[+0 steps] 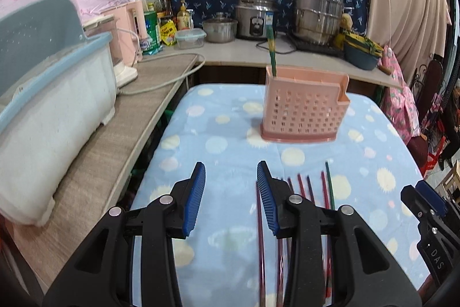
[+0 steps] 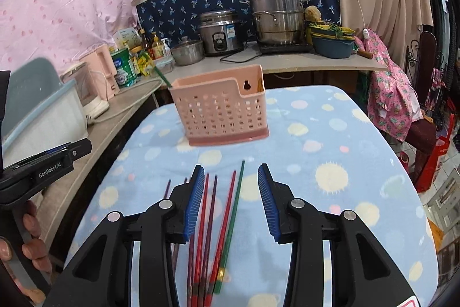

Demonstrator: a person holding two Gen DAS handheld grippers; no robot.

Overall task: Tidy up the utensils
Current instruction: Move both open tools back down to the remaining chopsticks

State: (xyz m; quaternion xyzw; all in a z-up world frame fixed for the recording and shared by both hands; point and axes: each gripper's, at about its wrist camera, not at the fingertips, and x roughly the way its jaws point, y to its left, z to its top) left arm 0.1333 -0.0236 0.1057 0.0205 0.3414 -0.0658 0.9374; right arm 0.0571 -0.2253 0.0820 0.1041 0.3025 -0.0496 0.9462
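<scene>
Both grippers hover low over the blue dotted tablecloth, pointing toward the pink perforated utensil holder. The left gripper has its jaws spread wide and empty, its right finger just above the leftmost chopsticks. The right gripper is likewise wide open, holding nothing, directly above the loose chopsticks, red, purple and green, lying side by side on the cloth. One green chopstick stands upright in the holder's left end.

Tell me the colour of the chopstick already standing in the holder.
Green chopstick in the pink holder; clearest in the left wrist view.
</scene>
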